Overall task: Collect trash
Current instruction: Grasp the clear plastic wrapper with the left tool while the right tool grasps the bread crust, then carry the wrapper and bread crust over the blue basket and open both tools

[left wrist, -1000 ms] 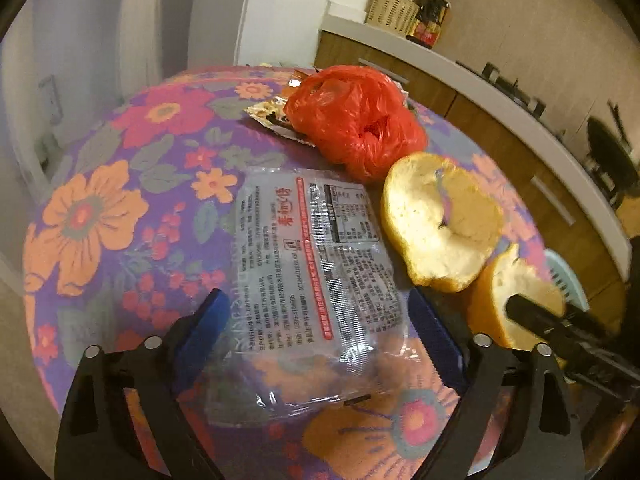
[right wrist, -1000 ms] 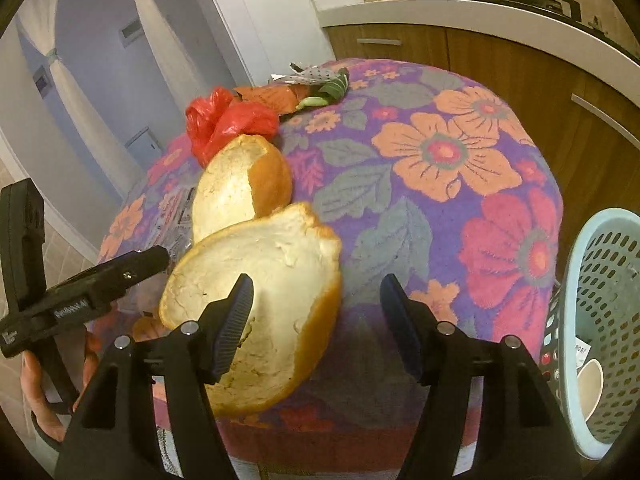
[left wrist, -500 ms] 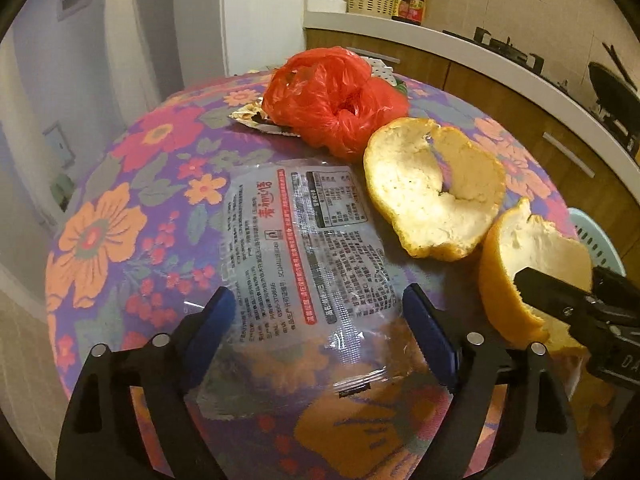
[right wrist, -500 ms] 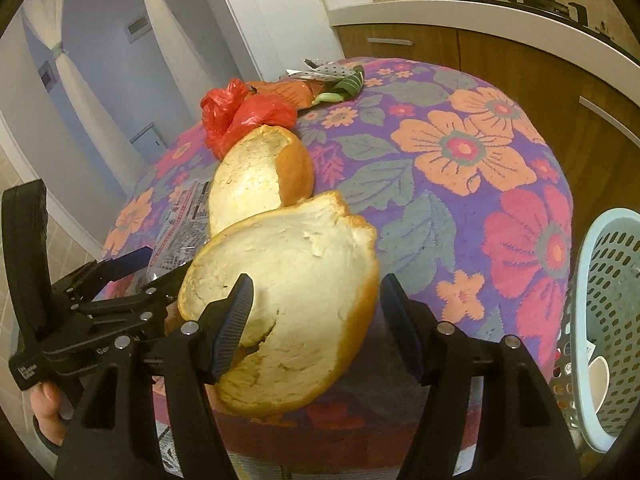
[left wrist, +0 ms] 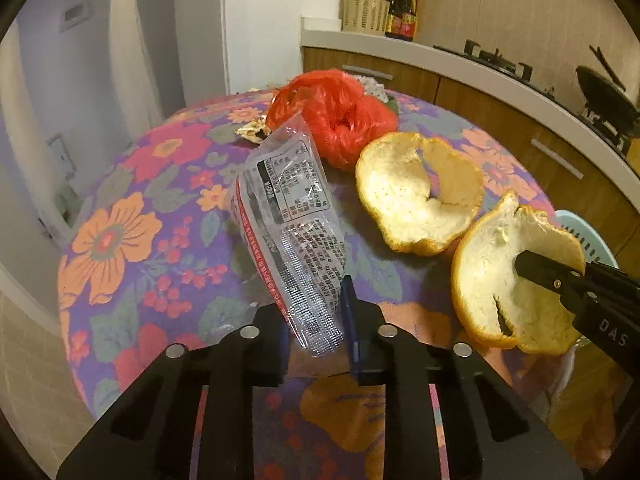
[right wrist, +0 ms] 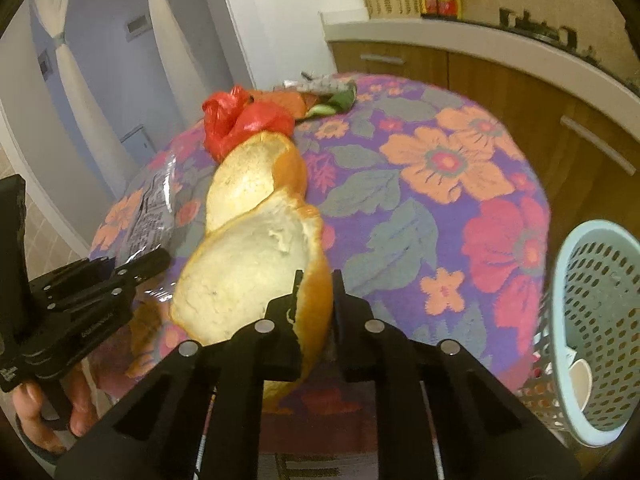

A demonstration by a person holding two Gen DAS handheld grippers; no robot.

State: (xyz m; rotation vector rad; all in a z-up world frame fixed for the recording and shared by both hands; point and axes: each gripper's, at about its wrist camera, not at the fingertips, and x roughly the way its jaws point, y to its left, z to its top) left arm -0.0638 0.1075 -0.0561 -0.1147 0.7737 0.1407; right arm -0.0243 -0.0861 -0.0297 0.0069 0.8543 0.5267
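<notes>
both wrist views angled down, close, sharing floral table [left wrist: 120,240]

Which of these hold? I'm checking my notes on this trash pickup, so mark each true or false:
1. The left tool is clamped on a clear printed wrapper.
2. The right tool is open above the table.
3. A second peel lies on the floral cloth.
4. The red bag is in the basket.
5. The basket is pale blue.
1. True: the left tool pinches the clear printed wrapper, having just closed on it.
2. False: the right tool has just closed on the near orange peel.
3. True: the second peel rests on the floral cloth.
4. False: the red bag sits on the cloth, behind the peels.
5. True: the basket is pale blue.
</notes>
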